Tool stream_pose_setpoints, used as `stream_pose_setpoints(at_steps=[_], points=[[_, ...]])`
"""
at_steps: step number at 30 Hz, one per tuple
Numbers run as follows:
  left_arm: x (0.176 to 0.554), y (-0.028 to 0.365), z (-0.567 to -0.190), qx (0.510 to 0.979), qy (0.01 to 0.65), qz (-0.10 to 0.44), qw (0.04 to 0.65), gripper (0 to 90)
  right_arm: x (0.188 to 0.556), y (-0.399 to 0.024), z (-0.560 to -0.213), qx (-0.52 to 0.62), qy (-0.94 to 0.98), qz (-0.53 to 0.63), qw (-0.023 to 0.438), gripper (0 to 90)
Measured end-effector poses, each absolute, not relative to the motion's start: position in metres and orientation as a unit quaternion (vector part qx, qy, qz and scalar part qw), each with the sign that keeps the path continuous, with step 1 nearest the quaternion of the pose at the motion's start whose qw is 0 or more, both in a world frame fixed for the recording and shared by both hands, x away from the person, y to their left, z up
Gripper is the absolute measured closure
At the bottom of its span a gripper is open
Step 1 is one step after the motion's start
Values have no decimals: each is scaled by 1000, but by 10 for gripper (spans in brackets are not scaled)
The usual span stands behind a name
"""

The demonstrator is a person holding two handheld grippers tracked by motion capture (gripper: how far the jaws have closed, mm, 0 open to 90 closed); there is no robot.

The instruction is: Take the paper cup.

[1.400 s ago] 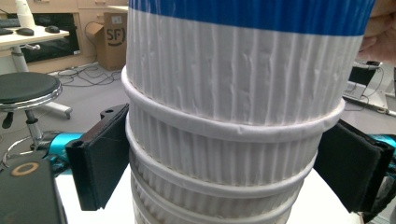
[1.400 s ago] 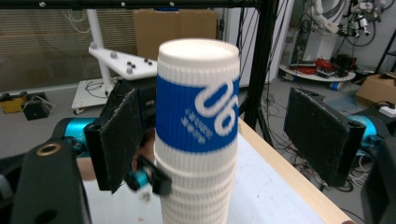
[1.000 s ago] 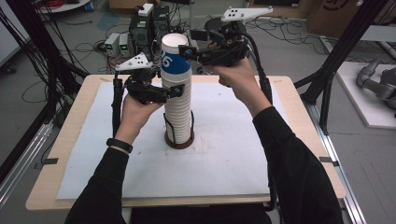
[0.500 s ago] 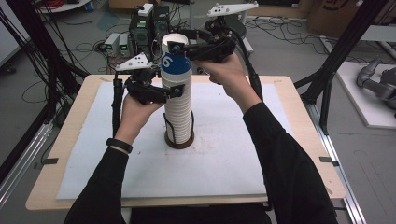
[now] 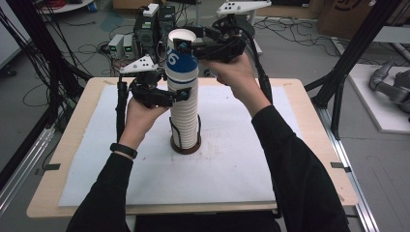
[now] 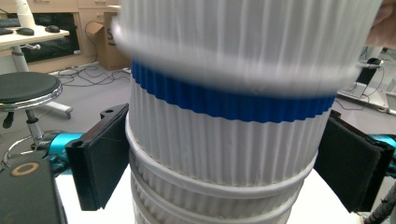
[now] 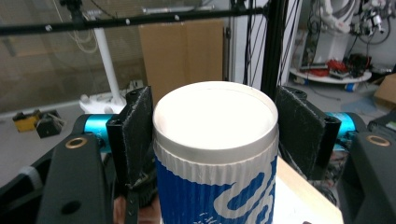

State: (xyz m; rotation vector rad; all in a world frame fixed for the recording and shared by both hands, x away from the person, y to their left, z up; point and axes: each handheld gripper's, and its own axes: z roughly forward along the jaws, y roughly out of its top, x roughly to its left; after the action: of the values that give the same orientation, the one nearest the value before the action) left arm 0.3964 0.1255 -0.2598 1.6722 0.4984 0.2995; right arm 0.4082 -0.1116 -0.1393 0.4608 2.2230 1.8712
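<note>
The right claw (image 5: 186,47) has just been closing and now clamps the top cup (image 5: 181,55). The left claw (image 5: 181,94) pinches the cup stack (image 5: 186,116) on the bench (image 5: 290,140), so the top cup looks ready to lift off

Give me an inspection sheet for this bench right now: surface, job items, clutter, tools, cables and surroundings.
Surface: white mat on a wooden table, faint smudges.
Job's things: tall stack of ribbed paper cups upright in a dark round holder; blue-printed top cup at its head.
Clutter: nothing seen on the mat.
Tools: left tool clamped on the stack at mid height; right tool has just been closing, its pads now pressing the top cup just under its rim.
Cables: one trails from each tool; loose tangle on the floor behind.
Surroundings: black frame posts, electronics boxes, cardboard boxes, a stool.
</note>
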Motion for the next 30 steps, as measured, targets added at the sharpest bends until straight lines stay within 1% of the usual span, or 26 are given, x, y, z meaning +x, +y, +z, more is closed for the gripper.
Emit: stream_pose_setpoints(at_steps=[7, 14, 19, 24, 30], points=[[396, 125, -260, 732, 217, 132, 632, 119, 403, -117, -129, 156, 735, 650, 111, 311], [396, 125, -259, 732, 218, 132, 632, 119, 398, -119, -121, 149, 722, 667, 109, 312], [396, 125, -259, 733, 217, 132, 631, 118, 390, -120, -107, 139, 716, 673, 121, 312], [396, 124, -259, 732, 217, 132, 632, 119, 386, -124, -100, 134, 710, 677, 137, 312], [396, 124, -259, 732, 217, 132, 632, 119, 384, -131, -94, 135, 702, 685, 141, 312]])
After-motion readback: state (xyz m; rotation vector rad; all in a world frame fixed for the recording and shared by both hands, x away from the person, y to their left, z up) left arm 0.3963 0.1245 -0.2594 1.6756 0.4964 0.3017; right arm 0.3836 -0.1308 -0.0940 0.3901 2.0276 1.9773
